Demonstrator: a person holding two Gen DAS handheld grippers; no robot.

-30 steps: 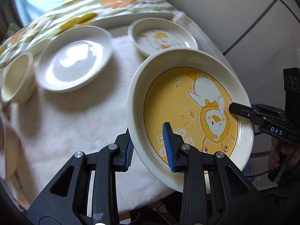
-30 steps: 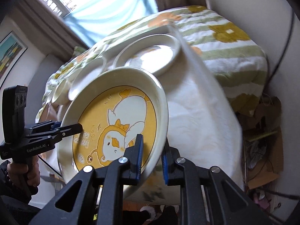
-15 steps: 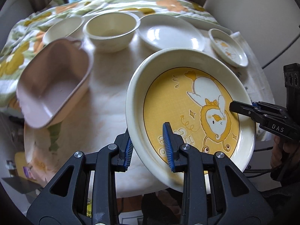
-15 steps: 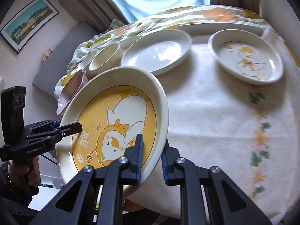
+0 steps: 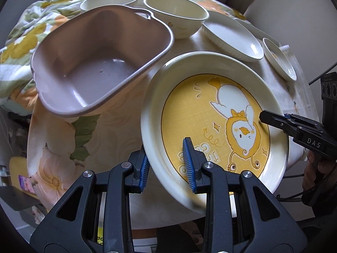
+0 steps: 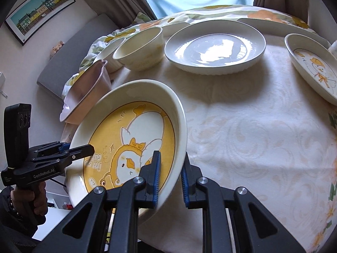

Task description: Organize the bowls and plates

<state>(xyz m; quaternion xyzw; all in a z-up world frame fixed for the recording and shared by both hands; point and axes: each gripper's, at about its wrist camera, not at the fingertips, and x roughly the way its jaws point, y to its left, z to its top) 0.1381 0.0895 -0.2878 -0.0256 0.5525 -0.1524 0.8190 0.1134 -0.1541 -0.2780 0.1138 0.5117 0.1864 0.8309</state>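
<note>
A large cream plate with a yellow duck picture (image 5: 210, 126) (image 6: 134, 139) hangs tilted above the near edge of the table. My left gripper (image 5: 167, 166) is shut on its near-left rim, one pad inside and one under it. My right gripper (image 6: 170, 175) is shut on the opposite rim, and its tip shows at the plate's right edge in the left wrist view (image 5: 273, 120). The left gripper's tip (image 6: 84, 149) reaches in from the left in the right wrist view. A pink basin (image 5: 94, 63) (image 6: 86, 92) stands just left of the plate.
Along the back of the table stand two cream bowls (image 5: 177, 14) (image 5: 109, 0), a plain white plate (image 6: 214, 46) and a small duck plate (image 6: 313, 67). A floral cloth (image 6: 252, 137) covers the table. A person's hand (image 6: 31, 198) holds the left gripper's handle.
Both grippers have carried the duck plate sideways to the left along the table and a little lower. The pink basin has come into view close beside it. Both grips are unchanged.
</note>
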